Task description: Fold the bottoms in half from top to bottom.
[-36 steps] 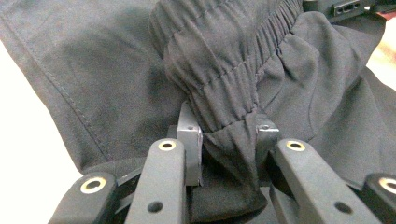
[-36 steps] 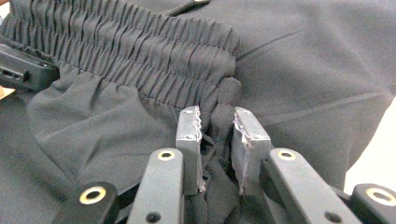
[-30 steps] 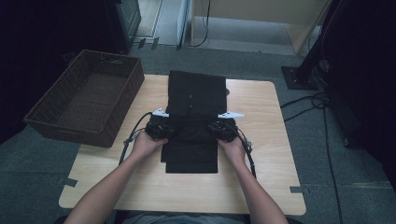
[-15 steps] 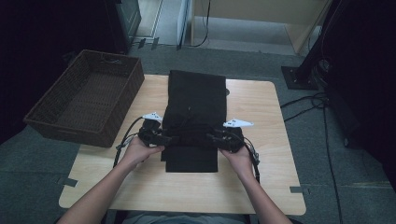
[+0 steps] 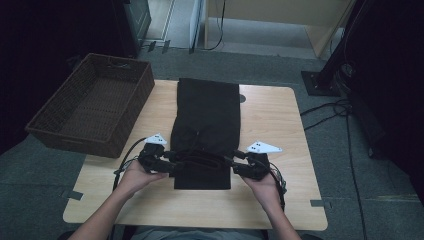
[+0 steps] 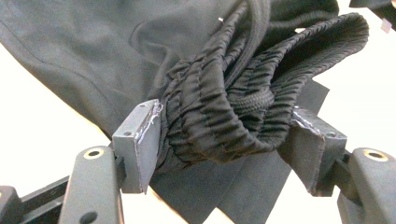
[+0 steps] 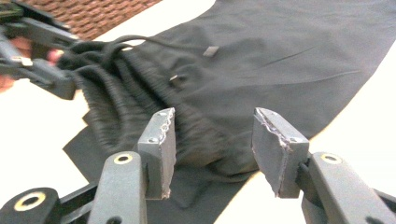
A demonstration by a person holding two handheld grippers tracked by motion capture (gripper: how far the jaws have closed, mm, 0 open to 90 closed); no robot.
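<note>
Black pants point(image 5: 207, 115) lie folded lengthwise on the wooden table point(image 5: 270, 120). Their gathered elastic waistband point(image 6: 219, 107) sits at the near end, bunched up with a drawcord. My left gripper point(image 5: 167, 162) is at the waistband's left end. Its jaws have just been opening, and the bunch sits loosely between the pads in the left gripper view point(image 6: 224, 144). My right gripper point(image 5: 239, 162) is at the right end. Its jaws have also been opening and stand apart point(image 7: 212, 140), with the cloth lying beyond them and nothing gripped.
A dark wicker basket point(image 5: 80, 142) stands at the table's left edge, overhanging it. Bare wood lies to the right of the pants and along the near edge. Cables and a stand base point(image 5: 320, 82) are on the floor at the right.
Both hands have drawn back toward the near edge and slightly apart. Both sets of jaws have widened, letting go of the waistband they pinched before.
</note>
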